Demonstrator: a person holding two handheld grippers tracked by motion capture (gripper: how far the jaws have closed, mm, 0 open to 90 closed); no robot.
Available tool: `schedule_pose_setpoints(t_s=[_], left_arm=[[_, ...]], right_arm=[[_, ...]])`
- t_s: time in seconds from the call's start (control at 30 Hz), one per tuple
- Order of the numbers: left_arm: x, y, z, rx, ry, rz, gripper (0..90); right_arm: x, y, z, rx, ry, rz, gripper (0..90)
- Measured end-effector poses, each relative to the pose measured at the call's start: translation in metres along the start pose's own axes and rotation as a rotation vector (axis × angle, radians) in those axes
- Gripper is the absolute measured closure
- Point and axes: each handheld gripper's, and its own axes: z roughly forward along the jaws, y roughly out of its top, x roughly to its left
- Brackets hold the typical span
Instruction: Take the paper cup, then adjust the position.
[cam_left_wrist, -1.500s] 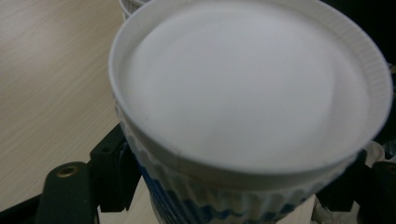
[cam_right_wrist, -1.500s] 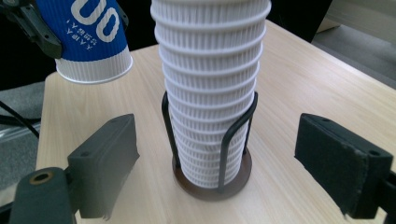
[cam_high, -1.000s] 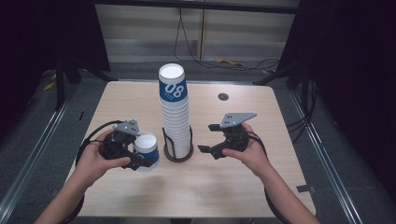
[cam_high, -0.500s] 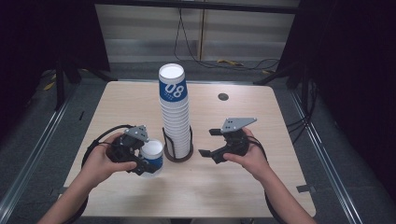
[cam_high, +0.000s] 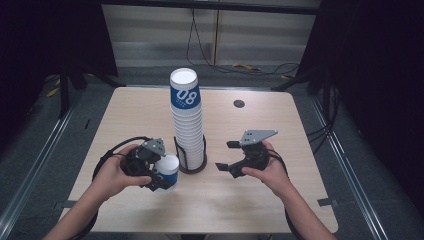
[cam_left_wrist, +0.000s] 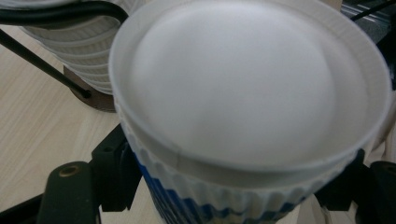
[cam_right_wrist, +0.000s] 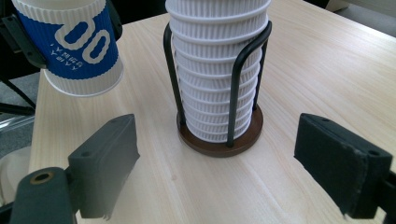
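Beside rack (cam_right_wrist: 219, 135), left tool (cam_high: 161, 172) grips cup (cam_right_wrist: 74, 51).

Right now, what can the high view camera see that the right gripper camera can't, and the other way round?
The high view alone takes in the whole table, both hands, the top of the tall cup stack with its blue 08 cup, and the left gripper shut on a single cup.

The right gripper view alone gives a close look at the holder's brown base and black wire bars, plus the ribbed cup sides.

Both share the stack in its holder, the single blue-and-white cup, and the open right gripper.
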Motion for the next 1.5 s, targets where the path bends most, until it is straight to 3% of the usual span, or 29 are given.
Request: schedule_pose_setpoints(t_s=[0.4, 0.83, 0.87, 1.07, 1.13, 1.17, 1.23, 1.33, 1.37, 1.4, 1.43, 1.5], left_arm=[[-0.005, 0.005, 0.012, 0.085, -0.008, 0.039, 23.9], [-0.008, 0.015, 0.026, 0.166, -0.022, 0.083, 23.9], [-0.010, 0.016, 0.027, 0.168, -0.020, 0.070, 23.9], [-0.011, 0.025, 0.031, 0.218, -0.021, 0.112, 23.9], [-0.012, 0.026, 0.032, 0.220, -0.023, 0.109, 23.9], [-0.015, 0.027, 0.034, 0.207, -0.024, 0.086, 23.9], [-0.016, 0.032, 0.037, 0.262, -0.027, 0.128, 23.9], [-0.018, 0.038, 0.039, 0.278, -0.022, 0.136, 23.9], [-0.018, 0.038, 0.039, 0.278, -0.022, 0.136, 23.9], [-0.021, 0.040, 0.042, 0.254, -0.026, 0.104, 23.9], [-0.020, 0.042, 0.043, 0.277, -0.029, 0.136, 23.9], [-0.021, 0.044, 0.044, 0.289, -0.035, 0.145, 23.9]], right_arm=[[0.002, -0.014, 0.004, 0.015, 0.006, 0.010, 12.9], [0.007, -0.023, 0.007, 0.039, 0.008, -0.014, 13.0], [0.007, -0.023, 0.007, 0.040, 0.009, -0.015, 13.0], [0.009, -0.026, 0.008, 0.051, 0.010, -0.022, 13.0], [0.009, -0.027, 0.008, 0.051, 0.012, -0.022, 13.0], [0.010, -0.028, 0.009, 0.051, 0.012, -0.022, 13.0], [0.011, -0.030, 0.009, 0.061, 0.016, -0.029, 13.0], [0.013, -0.030, 0.009, 0.070, 0.013, -0.045, 13.0], [0.013, -0.031, 0.009, 0.071, 0.015, -0.044, 13.0], [0.013, -0.031, 0.009, 0.074, 0.018, -0.047, 13.0], [0.013, -0.031, 0.009, 0.077, 0.017, -0.049, 13.0], [0.014, -0.031, 0.008, 0.075, 0.018, -0.048, 13.0]])
